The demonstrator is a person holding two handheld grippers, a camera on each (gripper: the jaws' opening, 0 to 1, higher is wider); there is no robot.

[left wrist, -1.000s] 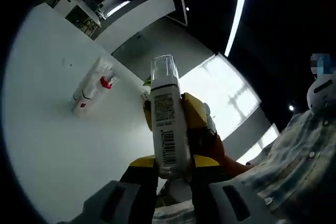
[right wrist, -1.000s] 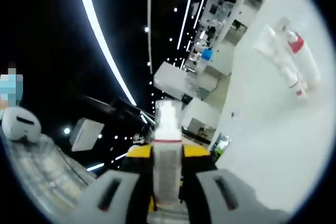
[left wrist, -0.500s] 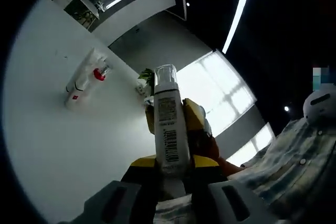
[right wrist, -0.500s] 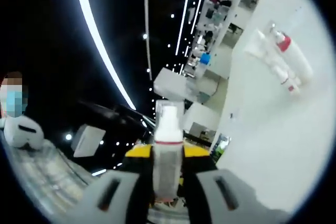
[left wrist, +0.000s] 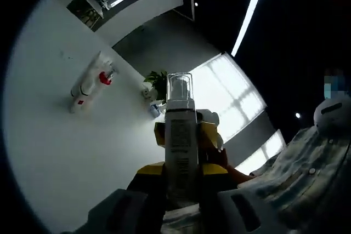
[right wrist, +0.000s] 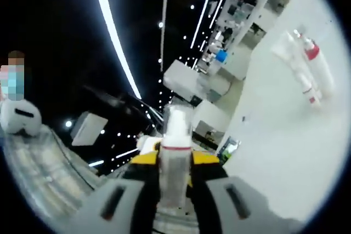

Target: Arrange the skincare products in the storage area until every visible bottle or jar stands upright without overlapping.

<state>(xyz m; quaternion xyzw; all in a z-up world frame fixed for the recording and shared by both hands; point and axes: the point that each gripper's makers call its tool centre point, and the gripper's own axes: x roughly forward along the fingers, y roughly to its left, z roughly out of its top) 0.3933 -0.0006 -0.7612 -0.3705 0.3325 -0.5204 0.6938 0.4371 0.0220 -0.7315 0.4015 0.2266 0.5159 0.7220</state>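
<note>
A: Status, largest item first?

B: White table point(left wrist: 66, 152): two products lie flat on it, touching side by side, a tube point(left wrist: 83, 85) and a red-collared bottle point(left wrist: 102, 76). Left gripper point(left wrist: 181, 176) is clamped on a clear-capped pump bottle point(left wrist: 181, 146), held above the table. Right gripper point(right wrist: 174, 176) is clamped on a second pump bottle point(right wrist: 175, 160).

A: Failure risk?

B: Probably tipping at release: both bottles are tall and narrow. Setting down near the lying pair could cause overlap.

White pump bottle point(left wrist: 181, 146) with clear cap stands along the view; white tube point(left wrist: 85, 83) and red-capped bottle point(left wrist: 98, 80) lie side by side on the white surface point(left wrist: 66, 152).
</note>
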